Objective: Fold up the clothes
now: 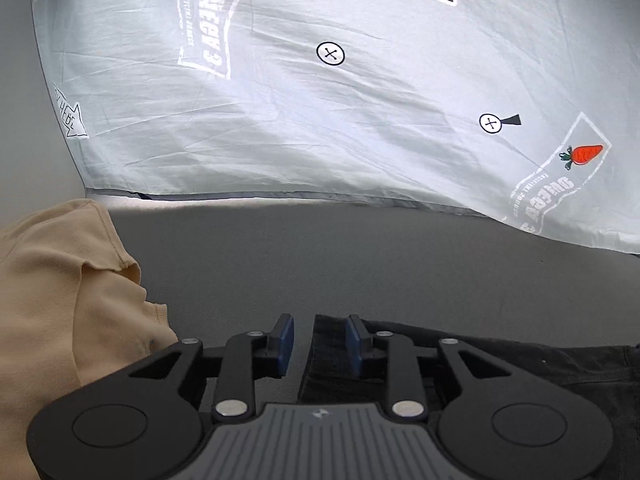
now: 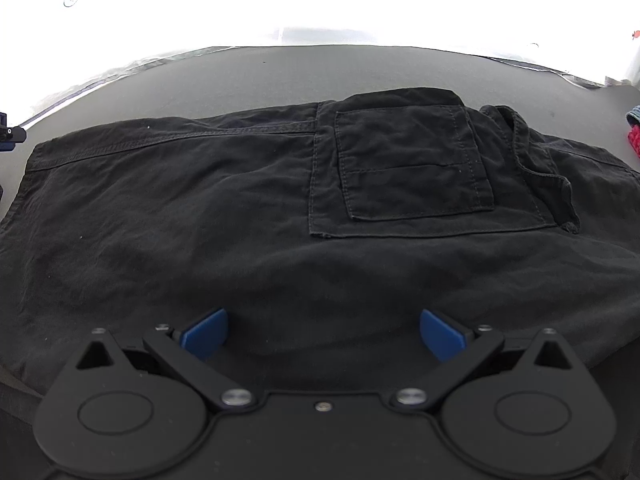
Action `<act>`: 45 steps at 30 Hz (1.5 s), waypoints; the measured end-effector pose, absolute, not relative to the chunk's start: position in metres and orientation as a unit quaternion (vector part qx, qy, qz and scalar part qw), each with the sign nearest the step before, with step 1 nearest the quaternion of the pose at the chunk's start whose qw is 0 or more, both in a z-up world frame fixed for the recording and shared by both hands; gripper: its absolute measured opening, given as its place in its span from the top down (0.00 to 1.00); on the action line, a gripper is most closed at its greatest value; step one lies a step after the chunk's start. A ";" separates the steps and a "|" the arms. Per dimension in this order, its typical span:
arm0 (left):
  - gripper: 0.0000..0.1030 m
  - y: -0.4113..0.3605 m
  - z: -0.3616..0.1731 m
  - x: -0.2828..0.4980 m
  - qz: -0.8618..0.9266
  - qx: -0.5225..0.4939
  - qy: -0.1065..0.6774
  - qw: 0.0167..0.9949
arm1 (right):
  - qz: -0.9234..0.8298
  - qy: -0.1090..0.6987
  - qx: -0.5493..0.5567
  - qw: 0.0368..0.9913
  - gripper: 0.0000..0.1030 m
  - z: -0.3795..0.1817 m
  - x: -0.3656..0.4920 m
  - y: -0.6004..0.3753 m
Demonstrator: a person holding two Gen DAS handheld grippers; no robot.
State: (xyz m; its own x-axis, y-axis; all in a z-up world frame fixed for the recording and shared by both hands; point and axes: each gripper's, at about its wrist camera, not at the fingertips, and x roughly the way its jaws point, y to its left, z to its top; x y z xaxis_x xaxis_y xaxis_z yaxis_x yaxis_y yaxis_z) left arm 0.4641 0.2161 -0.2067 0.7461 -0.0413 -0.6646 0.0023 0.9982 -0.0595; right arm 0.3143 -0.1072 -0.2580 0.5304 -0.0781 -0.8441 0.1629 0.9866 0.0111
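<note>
A black garment [image 2: 280,208] with a patch pocket [image 2: 412,164] lies folded flat on the grey table [image 2: 280,72]. My right gripper [image 2: 324,334] hovers over its near part, jaws wide open and empty. In the left wrist view my left gripper [image 1: 320,344] sits at the garment's left edge [image 1: 500,360]. Its blue pads [image 1: 286,344] stand a small gap apart, with the black fabric's corner by the right pad; nothing is clamped between them.
A tan garment [image 1: 60,300] lies bunched to the left of my left gripper. A pale printed sheet [image 1: 320,100] hangs behind the table's far edge. A red and blue item [image 2: 634,132] sits at the table's far right.
</note>
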 end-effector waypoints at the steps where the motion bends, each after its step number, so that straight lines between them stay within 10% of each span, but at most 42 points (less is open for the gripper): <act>1: 0.60 0.210 -0.202 0.447 -0.023 -0.026 0.358 0.933 | -0.066 0.479 0.043 0.874 0.00 -0.258 0.314 -0.108; 19: 0.32 0.078 -0.188 0.195 -0.050 -0.046 0.415 0.907 | -0.134 0.386 0.044 0.912 0.00 -0.199 0.188 -0.250; 45: 0.29 -0.046 -0.218 0.091 0.077 -0.179 0.487 0.851 | -0.285 0.433 0.182 0.835 0.01 -0.249 0.030 -0.567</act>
State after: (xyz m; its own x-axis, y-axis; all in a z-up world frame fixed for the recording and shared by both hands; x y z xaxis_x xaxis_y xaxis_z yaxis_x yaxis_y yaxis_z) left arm 0.0907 -0.0464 -0.2183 0.5138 -0.0429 -0.8568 -0.3066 0.9236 -0.2301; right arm 0.0303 -0.5673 -0.2486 0.4625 -0.3184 -0.8275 0.6343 0.7709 0.0579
